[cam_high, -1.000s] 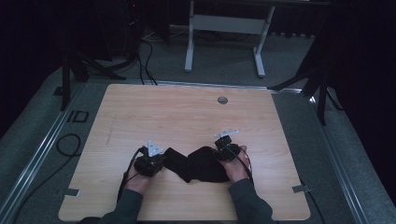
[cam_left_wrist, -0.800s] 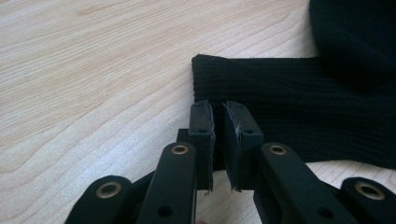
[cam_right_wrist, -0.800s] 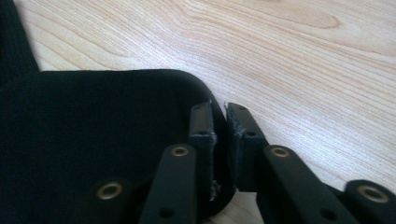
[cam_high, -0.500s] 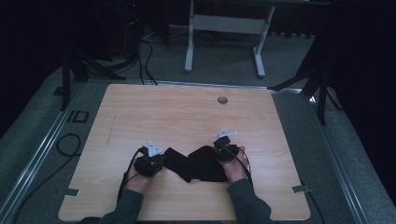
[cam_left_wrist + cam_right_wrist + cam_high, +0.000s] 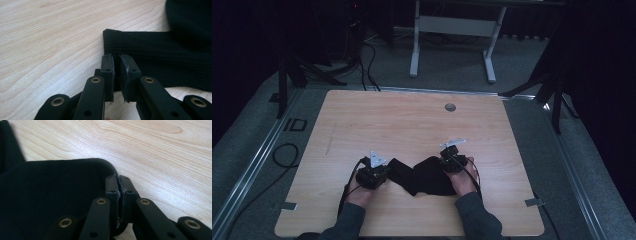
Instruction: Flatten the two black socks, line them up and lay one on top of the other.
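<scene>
Black ribbed knit cloth [image 5: 422,175] lies crumpled at near-centre of light wooden table [image 5: 412,125], between both hands. Right gripper [image 5: 119,185] jaws just closing, now pinched tight on cloth's right edge. Left gripper [image 5: 117,65]: narrow gap, fabric edge between pads, grip unclear. Judgement: right side secured; cloth ready to be stretched or lifted.

Wooden table [image 5: 412,120], light grain, mostly bare. Round grey grommet [image 5: 450,107] near far edge, right of centre. Tape tabs at near left corner [image 5: 286,205] and near right corner [image 5: 533,202]. Grey carpet [image 5: 257,165] around table. White desk frame [image 5: 452,30] beyond far edge. Black cable loop [image 5: 284,155] on floor off left edge. Dark stand legs [image 5: 302,75] past far left corner.
</scene>
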The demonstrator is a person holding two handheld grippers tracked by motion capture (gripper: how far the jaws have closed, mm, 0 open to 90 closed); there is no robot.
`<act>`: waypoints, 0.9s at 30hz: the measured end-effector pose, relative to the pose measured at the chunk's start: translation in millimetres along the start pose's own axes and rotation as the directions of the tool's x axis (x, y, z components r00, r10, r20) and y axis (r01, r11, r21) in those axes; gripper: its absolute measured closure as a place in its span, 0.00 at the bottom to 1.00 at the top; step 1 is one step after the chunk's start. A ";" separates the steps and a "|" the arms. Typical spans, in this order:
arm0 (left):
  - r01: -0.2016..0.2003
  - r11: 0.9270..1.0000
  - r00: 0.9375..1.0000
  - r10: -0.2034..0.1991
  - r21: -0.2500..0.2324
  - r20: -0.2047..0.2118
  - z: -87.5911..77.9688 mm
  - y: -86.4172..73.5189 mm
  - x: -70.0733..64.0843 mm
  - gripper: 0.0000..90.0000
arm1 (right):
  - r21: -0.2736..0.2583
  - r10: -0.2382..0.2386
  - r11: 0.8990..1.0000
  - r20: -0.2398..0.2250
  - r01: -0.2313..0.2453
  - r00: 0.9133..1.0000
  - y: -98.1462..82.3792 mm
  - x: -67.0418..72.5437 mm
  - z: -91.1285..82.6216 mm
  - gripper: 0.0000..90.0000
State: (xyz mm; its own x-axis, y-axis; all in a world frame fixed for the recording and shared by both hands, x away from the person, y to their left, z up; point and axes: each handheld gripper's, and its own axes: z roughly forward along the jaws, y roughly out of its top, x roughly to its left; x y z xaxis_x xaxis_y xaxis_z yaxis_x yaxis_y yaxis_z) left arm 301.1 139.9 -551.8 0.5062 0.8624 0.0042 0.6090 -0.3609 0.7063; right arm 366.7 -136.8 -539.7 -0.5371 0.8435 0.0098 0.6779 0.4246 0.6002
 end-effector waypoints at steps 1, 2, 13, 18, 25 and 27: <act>0.001 1.000 1.000 -0.001 0.000 0.000 0.0 0.0 -0.1 0.91 | -0.005 -0.004 1.000 -0.001 0.004 1.000 -0.1 1.0 -2.6 0.96; 0.001 1.000 1.000 -0.001 0.000 0.000 0.0 0.0 -0.1 0.91 | -0.008 -0.005 1.000 -0.003 0.005 1.000 -0.2 2.1 -5.8 0.96; 0.004 1.000 1.000 -0.004 -0.003 0.000 0.2 -0.2 -0.5 0.91 | -0.077 -0.042 0.996 -0.025 0.040 0.999 -2.9 12.7 -41.4 0.96; 0.005 1.000 1.000 -0.005 -0.004 0.000 0.2 -0.3 -0.7 0.91 | -0.096 -0.053 0.994 -0.026 0.050 0.998 -3.5 15.0 -51.7 0.96; 0.007 1.000 1.000 -0.007 -0.006 0.000 0.3 -0.4 -0.6 0.91 | -0.126 -0.069 0.990 -0.034 0.064 0.997 -9.4 20.1 -74.4 0.96; 0.007 1.000 1.000 -0.007 -0.005 0.000 0.3 -0.4 -0.5 0.91 | -0.134 -0.072 0.989 -0.032 0.067 0.997 -11.2 21.2 -80.7 0.96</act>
State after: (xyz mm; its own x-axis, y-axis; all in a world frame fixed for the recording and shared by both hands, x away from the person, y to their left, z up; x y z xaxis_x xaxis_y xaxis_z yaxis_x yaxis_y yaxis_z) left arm 300.7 139.5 -552.3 0.5023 0.8647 -0.0010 0.6095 -0.3533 0.7098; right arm 307.2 -150.3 -481.6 -0.6002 0.7998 -0.0072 0.5670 0.4318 0.7015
